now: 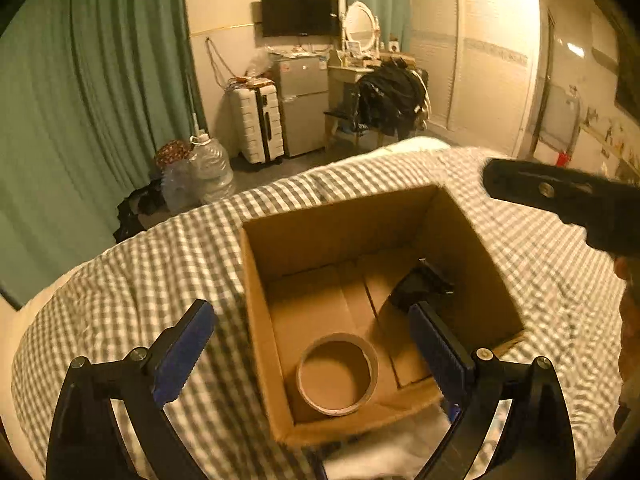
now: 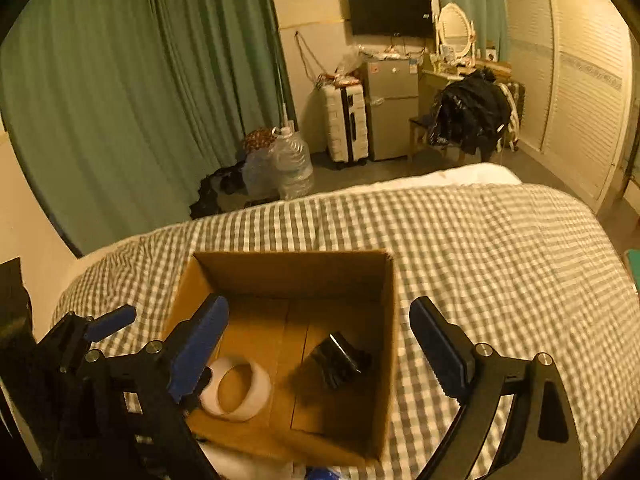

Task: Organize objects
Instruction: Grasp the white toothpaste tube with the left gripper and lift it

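Hovering over cardboard box (image 1: 256, 320) on checked bed (image 1: 120, 300): left gripper (image 1: 316, 344) and right gripper (image 2: 320, 340) both spread, gripping nothing. Tape roll (image 1: 337, 374) and black object (image 2: 340, 360) lying inside, just ahead below.

A lived-in home bedroom is shown: a bed (image 2: 480, 248) covered in gray-checked bedding, green curtains (image 2: 140, 80), a wall-mounted television (image 2: 390, 12), a louvered wardrobe (image 2: 580, 80), a small fridge (image 2: 390, 112), a white suitcase (image 2: 346, 120) and a vanity mirror (image 2: 454, 28).

Black claw (image 1: 312, 344), blue ribbed pads (image 1: 182, 354)
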A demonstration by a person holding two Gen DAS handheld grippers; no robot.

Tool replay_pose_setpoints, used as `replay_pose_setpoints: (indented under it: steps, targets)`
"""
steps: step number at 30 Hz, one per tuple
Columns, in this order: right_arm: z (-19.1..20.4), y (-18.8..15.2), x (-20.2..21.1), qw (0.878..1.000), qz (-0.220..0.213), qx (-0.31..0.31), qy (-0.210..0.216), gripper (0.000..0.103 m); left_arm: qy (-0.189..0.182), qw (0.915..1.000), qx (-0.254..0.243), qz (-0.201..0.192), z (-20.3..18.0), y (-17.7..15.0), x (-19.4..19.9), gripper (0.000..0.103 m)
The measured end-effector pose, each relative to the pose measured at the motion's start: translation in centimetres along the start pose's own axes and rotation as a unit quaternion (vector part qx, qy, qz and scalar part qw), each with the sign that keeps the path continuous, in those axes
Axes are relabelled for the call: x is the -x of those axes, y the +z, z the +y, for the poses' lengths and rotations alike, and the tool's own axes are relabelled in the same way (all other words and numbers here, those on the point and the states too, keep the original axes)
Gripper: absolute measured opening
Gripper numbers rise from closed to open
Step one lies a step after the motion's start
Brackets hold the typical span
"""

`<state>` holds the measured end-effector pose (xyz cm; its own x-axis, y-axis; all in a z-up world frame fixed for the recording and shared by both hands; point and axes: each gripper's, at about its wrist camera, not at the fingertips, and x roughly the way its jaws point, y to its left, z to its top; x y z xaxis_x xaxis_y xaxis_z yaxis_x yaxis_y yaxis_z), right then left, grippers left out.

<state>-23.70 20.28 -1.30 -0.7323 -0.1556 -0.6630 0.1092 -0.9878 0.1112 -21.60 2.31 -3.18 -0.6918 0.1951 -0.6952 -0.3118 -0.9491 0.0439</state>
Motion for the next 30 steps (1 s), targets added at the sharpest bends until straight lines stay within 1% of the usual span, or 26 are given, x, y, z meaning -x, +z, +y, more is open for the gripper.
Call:
replay_pose_setpoints:
  steps: [2, 5, 8, 11, 14, 16, 18, 23, 25, 28, 30]
  targets:
    - [0.3, 0.4, 2.4, 1.000, -0.011, 0.009, -0.013, 0.092, 0.007, 0.9999, 0.006, -0.008, 0.4, 0.3, 2.1, 0.100]
    - [1.4, 0.7, 6.3, 0.999, -0.021, 0.022, -0.029, 0.092, 0.028, 0.9994, 0.009, -0.020, 0.7, 0.6, 5.5, 0.100]
    - [1.8, 0.7, 9.6, 0.999, -0.031, 0.029, -0.034, 0.092, 0.047, 0.9985, 0.009, -0.025, 1.1, 0.3, 8.6, 0.100]
    - [2.9, -0.2, 13.0, 0.998, -0.040, 0.045, -0.036, 0.092, 0.054, 0.9982, 0.016, -0.022, 1.8, -1.0, 10.7, 0.100]
    - [3.8, -1.9, 15.4, 0.997, -0.034, 0.064, -0.035, 0.092, 0.064, 0.9974, 0.032, -0.005, 2.4, -3.0, 11.9, 0.100]
    - [4.0, -3.3, 16.0, 0.997, -0.019, 0.069, -0.029, 0.092, 0.066, 0.9972, 0.035, 0.007, 2.5, -4.5, 12.3, 0.100]
    - [4.4, -5.2, 16.3, 0.997, -0.005, 0.069, -0.017, 0.092, 0.077, 0.9962, 0.036, 0.019, 2.5, -6.4, 12.3, 0.100]
    - [5.1, -10.8, 14.8, 0.996, 0.034, 0.082, -0.025, 0.092, 0.096, 0.9936, 0.039, 0.044, 2.3, -11.7, 11.5, 0.100]
    - [5.1, -13.3, 14.1, 0.995, 0.050, 0.084, -0.027, 0.092, 0.094, 0.9930, 0.041, 0.059, 2.2, -13.8, 10.6, 0.100]
    - [4.8, -17.0, 13.0, 0.994, 0.070, 0.074, -0.031, 0.092, 0.080, 0.9914, 0.043, 0.094, 1.8, -17.7, 8.6, 0.100]
    - [4.6, -19.1, 11.8, 0.993, 0.085, 0.069, -0.032, 0.092, 0.081, 0.9900, 0.039, 0.108, 1.2, -19.6, 7.6, 0.100]
